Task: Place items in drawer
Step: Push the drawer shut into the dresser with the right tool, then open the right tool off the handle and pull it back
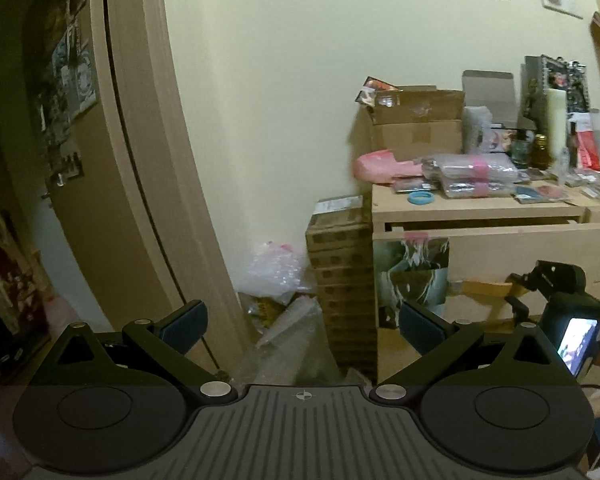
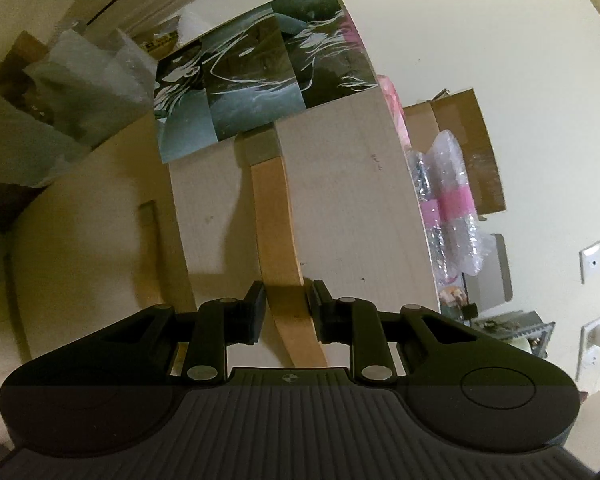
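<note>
My left gripper: jaws spread wide, empty, aimed at wall beside door. Left view alone shows drawer pulled slightly out under cluttered tabletop, blue ring near front edge. My right gripper: jaws nearly closed around wooden drawer handle. Right view alone shows drawer front close up, illustrated poster stuck on it.
</note>
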Demonstrator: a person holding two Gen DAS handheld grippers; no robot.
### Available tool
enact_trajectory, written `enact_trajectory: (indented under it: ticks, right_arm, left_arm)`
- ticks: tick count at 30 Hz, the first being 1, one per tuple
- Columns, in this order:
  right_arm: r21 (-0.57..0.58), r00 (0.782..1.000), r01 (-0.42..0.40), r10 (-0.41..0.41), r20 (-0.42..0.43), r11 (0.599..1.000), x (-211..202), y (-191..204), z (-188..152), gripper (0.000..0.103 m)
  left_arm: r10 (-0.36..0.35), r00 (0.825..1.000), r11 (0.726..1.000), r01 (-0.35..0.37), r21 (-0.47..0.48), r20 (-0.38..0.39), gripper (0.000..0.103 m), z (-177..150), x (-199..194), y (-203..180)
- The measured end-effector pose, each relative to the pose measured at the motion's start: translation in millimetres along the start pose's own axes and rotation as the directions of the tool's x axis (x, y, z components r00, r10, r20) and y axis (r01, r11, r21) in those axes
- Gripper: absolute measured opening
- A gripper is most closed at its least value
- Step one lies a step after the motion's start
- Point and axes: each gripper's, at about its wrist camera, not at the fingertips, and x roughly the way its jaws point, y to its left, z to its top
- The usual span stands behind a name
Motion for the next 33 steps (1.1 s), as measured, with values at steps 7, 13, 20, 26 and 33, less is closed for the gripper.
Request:
enact_trajectory:
  ticks: [7, 13, 20, 26, 33]
  right_arm:
    - [0.005, 0.999, -0.015, 0.014, 0.032, 1.000, 39, -17, -6, 0.024]
    - [0.016, 0.996, -0.012, 0.010, 0.087, 1.000, 48, -18, -14, 0.024]
    - [0.027, 0.991, -0.033, 0.029, 0.128, 0.999, 49, -19, -18, 0.025]
    - [0.066, 0.986, -0.103, 0.093, 0.141, 0.993, 46, -29, -19, 0.036]
    - [0.114, 0.969, -0.156, 0.130, 0.208, 0.981, 22, -34, -38, 0.094]
  left_arm:
    - [0.027, 0.999, 0.998, -0.028, -0.061, -0.022, 0.103, 19, 17, -17]
    - [0.066, 0.998, 0.997, -0.067, -0.047, -0.025, 0.103, 28, 26, -35]
    - [0.073, 0.996, 0.995, -0.076, -0.062, -0.052, 0.103, 34, 43, -52]
    - [0.047, 0.997, 0.995, -0.053, -0.084, -0.065, 0.103, 40, 54, -66]
    - [0.025, 0.998, 0.995, -0.030, -0.093, -0.059, 0.103, 44, 68, -88]
